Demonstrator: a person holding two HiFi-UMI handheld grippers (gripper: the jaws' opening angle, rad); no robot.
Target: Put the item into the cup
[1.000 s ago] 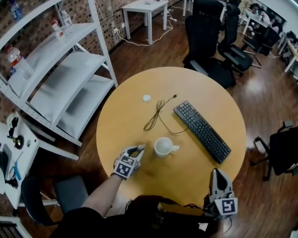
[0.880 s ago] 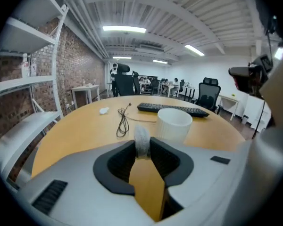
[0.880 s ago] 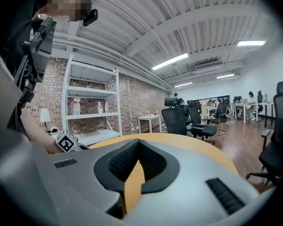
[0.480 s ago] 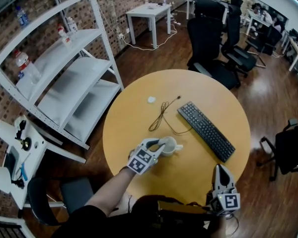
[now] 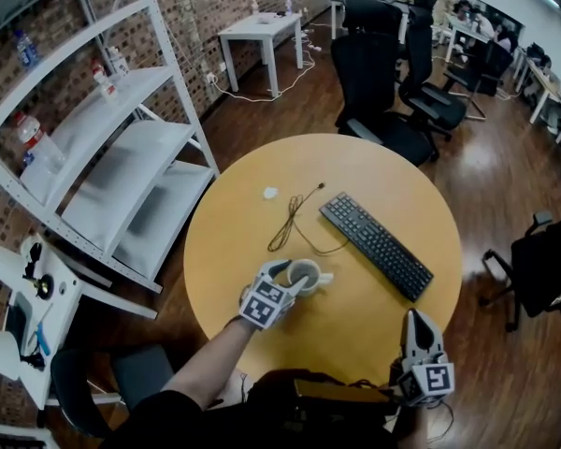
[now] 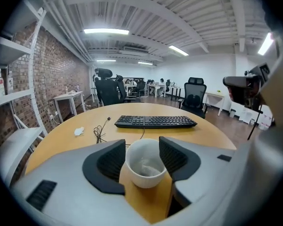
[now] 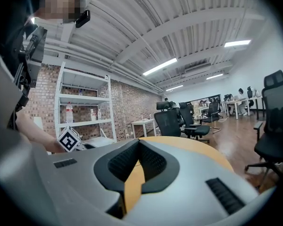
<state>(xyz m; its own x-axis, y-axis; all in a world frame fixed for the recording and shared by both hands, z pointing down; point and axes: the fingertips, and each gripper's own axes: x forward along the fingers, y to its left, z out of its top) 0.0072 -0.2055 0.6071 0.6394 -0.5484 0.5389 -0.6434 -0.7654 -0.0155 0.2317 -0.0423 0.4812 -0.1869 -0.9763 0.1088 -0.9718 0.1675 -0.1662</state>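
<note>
Cup [image 6: 144,175] — between opening jaws, left gripper [image 6: 142,146]

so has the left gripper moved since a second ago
Yes. The left gripper has moved right, toward the keyboard: it was beside the cup and now straddles it, its jaws opening with the cup between them.

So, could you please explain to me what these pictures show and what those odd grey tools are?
A person holds a gripper in each hand. One picture looks down from a head camera; the other two look along each gripper's jaws. On the round table are a keyboard, a cable, a white scrap and a white cup. The left gripper is opening its jaws either side of the cup, not pressing it; something pale lies inside. The right gripper is shut, empty.
</note>
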